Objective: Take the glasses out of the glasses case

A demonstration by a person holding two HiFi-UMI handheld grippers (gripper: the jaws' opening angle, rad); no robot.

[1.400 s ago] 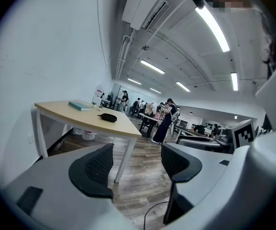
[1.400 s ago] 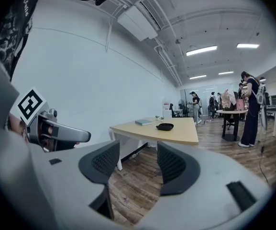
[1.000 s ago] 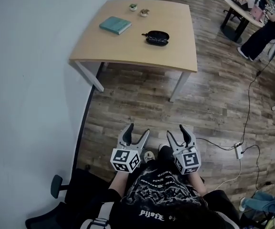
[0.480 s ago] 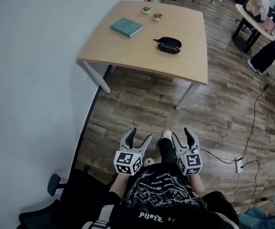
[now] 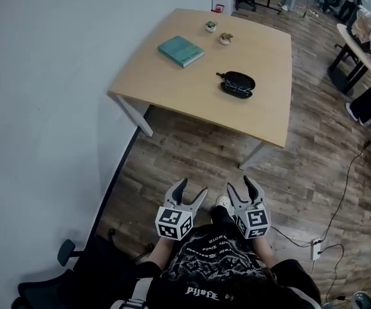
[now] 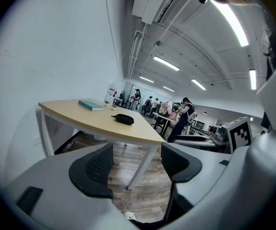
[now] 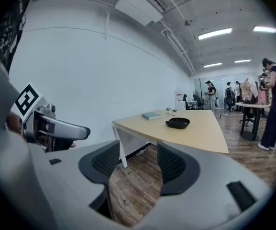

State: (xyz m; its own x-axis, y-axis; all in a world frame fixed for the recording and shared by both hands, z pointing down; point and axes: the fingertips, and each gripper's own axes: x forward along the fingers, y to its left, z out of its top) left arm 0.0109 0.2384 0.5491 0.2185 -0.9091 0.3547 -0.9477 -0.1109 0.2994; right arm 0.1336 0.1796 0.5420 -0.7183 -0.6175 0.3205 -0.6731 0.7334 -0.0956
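Note:
A black glasses case lies open on the wooden table, with glasses inside it. The same case shows small in the left gripper view, and the case also appears in the right gripper view. My left gripper is held low in front of the body, far short of the table, open with nothing between its jaws. My right gripper hangs beside it, open and empty too. Both point toward the table over the wooden floor.
A teal book lies on the table's far left part, and two small potted plants stand near its far edge. A white wall runs along the left. A cable and power strip lie on the floor at right. People stand at desks in the background.
The table and case have come closer and shifted right in the head view. Both grippers stay open and low by the body.

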